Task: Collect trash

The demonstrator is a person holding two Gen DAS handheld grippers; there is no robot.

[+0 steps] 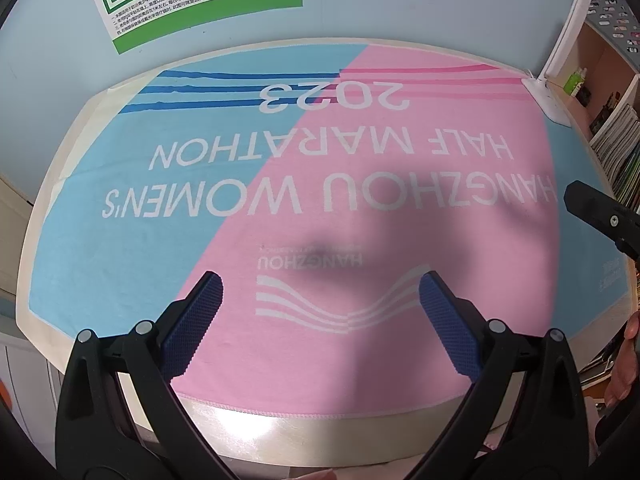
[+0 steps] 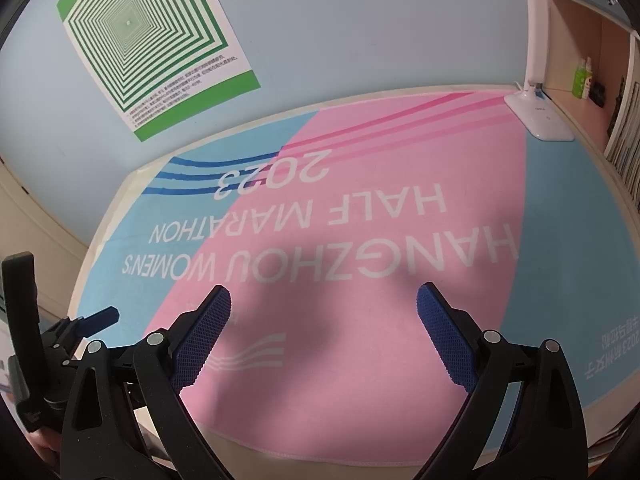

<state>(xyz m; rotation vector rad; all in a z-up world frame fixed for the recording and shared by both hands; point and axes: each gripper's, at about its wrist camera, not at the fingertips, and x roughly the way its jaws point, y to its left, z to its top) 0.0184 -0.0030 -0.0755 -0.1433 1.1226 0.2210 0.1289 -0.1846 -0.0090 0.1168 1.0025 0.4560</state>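
Both grippers, left (image 1: 320,296) and right (image 2: 324,308), hung released, empty, above the pink-and-blue towel (image 1: 360,200) at lower frame.

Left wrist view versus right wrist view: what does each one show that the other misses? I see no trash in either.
Only the left wrist view shows the right gripper's fingertip at its right edge and stacked books on the shelf. Only the right wrist view shows the poster's whole green square pattern and the left gripper from the side. Both show the pink and blue towel, the white lamp base and open jaws. No trash shows in either.
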